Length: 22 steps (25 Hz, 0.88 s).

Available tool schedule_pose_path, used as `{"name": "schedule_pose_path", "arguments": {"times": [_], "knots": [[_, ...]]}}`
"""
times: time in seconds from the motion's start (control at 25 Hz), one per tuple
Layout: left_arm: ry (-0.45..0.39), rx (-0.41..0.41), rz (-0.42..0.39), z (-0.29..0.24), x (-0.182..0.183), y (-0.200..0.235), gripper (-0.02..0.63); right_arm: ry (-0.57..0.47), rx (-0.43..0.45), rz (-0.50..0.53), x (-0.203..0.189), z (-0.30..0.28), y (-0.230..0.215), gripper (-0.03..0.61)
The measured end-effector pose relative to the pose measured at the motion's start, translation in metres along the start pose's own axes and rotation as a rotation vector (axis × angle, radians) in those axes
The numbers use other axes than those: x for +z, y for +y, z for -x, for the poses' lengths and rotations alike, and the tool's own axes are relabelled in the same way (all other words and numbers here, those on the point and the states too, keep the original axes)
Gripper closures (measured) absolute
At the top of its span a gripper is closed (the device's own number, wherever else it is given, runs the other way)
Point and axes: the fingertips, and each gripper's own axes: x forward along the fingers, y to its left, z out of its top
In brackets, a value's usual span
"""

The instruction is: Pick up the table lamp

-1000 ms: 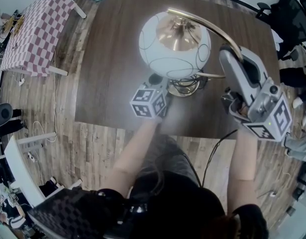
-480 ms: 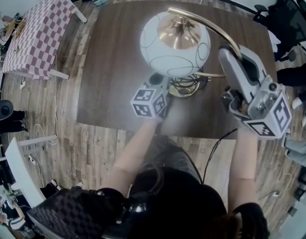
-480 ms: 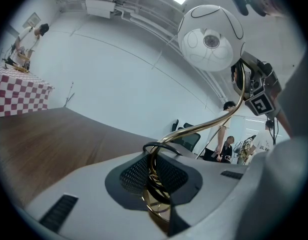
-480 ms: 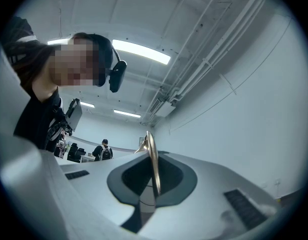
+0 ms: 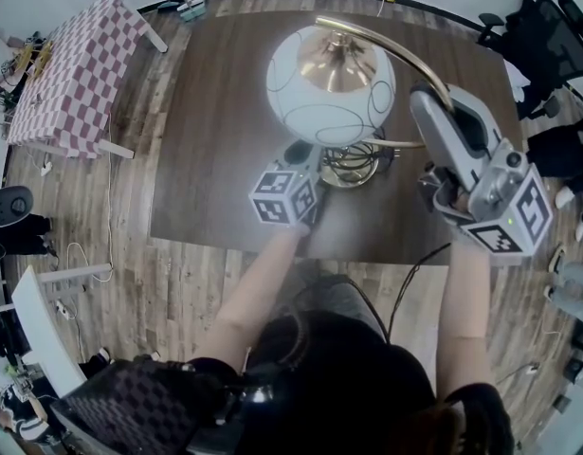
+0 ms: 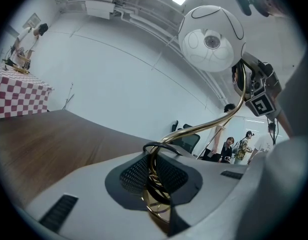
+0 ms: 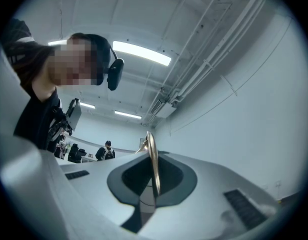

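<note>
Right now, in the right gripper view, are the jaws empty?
No, the right gripper is clamped on the thin gold lamp arm.

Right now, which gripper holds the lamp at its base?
The left gripper: its jaws pinch the coiled brass base, while the right gripper grips the thin curved arm.

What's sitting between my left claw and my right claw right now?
The lamp: its gold base and stem fill the gap, seen in the head view. The left claw grips the base, the right claw the stem.
</note>
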Motion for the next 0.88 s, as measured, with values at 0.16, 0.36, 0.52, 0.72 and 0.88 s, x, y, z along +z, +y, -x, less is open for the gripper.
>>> {"name": "schedule_pose_path", "arguments": {"times": [0.16,0.36,0.52,0.72,0.88], "knots": [[-0.003,-0.003,-0.006,0.003,0.004,-0.004,0.569,-0.002,0.002,0.006,0.005,0.003,0.004,0.578],[-0.003,-0.007,-0.009,0.005,0.006,-0.009,0.569,-0.013,0.012,0.009,0.011,0.005,0.008,0.578],[0.002,-0.007,-0.008,0.008,0.003,-0.009,0.569,-0.012,0.022,0.001,0.010,0.006,0.012,0.578],[0.007,-0.007,-0.013,0.010,0.004,-0.012,0.569,-0.018,0.023,-0.009,0.013,0.009,0.013,0.578],[0.009,-0.005,-0.014,0.012,0.005,-0.013,0.569,-0.018,0.021,-0.012,0.015,0.008,0.014,0.578]]}}
